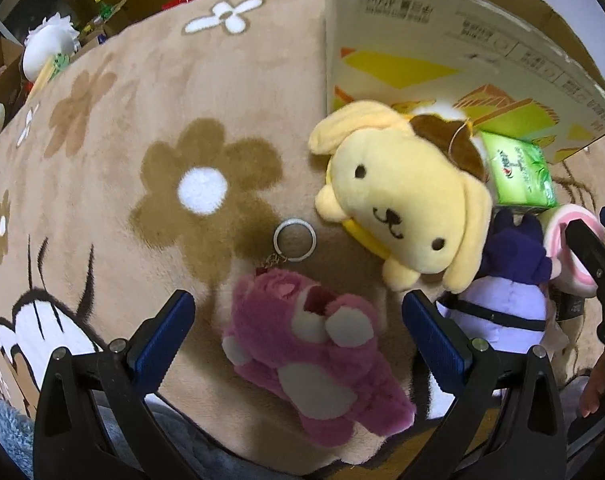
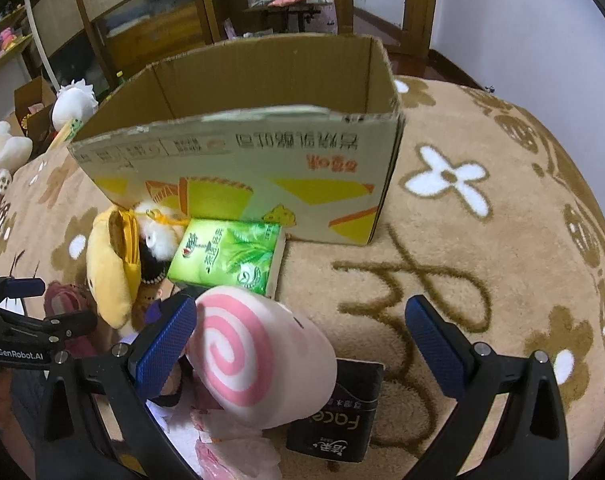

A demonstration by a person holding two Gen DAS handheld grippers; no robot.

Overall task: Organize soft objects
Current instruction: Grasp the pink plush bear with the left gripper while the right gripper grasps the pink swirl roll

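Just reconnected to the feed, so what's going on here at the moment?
A person is tidying soft toys on a flowered rug beside an open cardboard box. The left gripper is open, straddling a pink bear keychain plush. The right gripper is open around a pink swirl roll plush. A yellow dog plush, a green tissue pack and a purple plush lie loose nearby. Nothing is gripped yet.

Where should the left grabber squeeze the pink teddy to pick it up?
Probably across its fat middle. The pink teddy lies flat on the rug, between the fingers of the open left gripper, so coming straight down works. Its belly is soft and wide. Skip the key ring at its head: too thin.
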